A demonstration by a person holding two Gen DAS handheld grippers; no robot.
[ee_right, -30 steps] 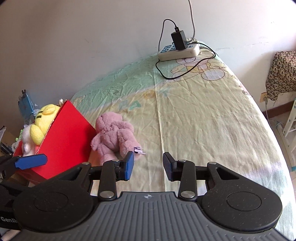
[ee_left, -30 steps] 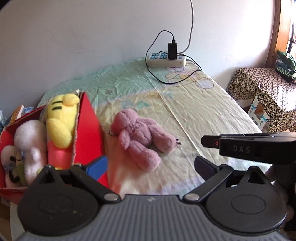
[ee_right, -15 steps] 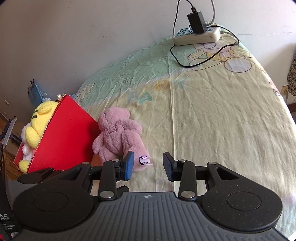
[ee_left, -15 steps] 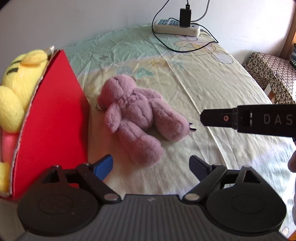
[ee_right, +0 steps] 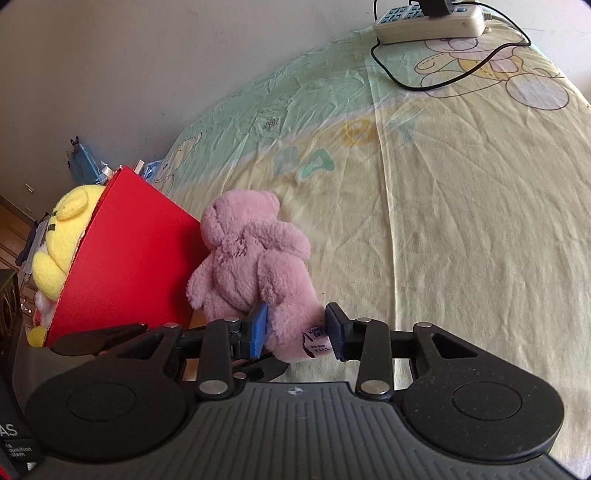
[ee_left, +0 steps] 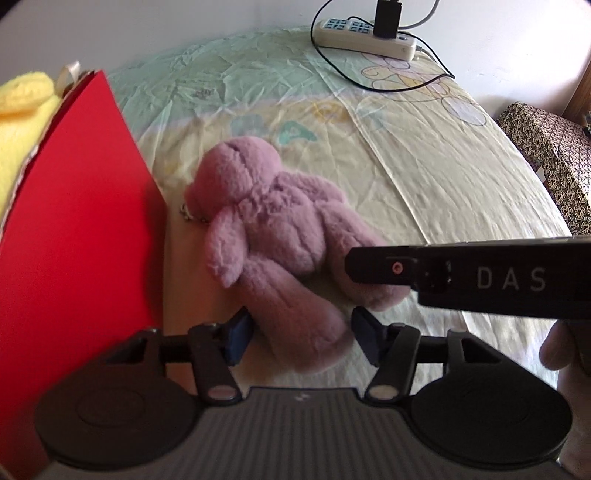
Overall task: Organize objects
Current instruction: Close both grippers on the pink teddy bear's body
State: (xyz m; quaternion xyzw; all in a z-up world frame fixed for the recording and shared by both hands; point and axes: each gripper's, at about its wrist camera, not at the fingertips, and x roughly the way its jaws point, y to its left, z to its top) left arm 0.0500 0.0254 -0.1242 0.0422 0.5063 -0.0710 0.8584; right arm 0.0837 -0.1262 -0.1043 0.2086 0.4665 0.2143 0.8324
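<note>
A pink plush bear [ee_left: 273, 229] lies on the bed sheet next to a red box [ee_left: 74, 229]. My left gripper [ee_left: 301, 334] is open, its fingers on either side of one leg of the bear. My right gripper [ee_right: 297, 328] is open around the bear's other leg [ee_right: 291, 325], near its white tag; I cannot tell if the pads touch. The bear [ee_right: 251, 258] and the red box [ee_right: 122, 258] also show in the right wrist view. A yellow plush toy [ee_right: 62, 240] sits in the box.
A white power strip [ee_left: 365, 33] with a black charger and cable lies at the far end of the bed. A patterned-cloth stand [ee_left: 550, 147] is at the right. The right gripper's black body [ee_left: 480, 277] crosses the left wrist view.
Both grippers have moved forward and down onto the pink bear. The left gripper's fingers have narrowed and now straddle one leg; the right gripper's fingers now straddle the other.
</note>
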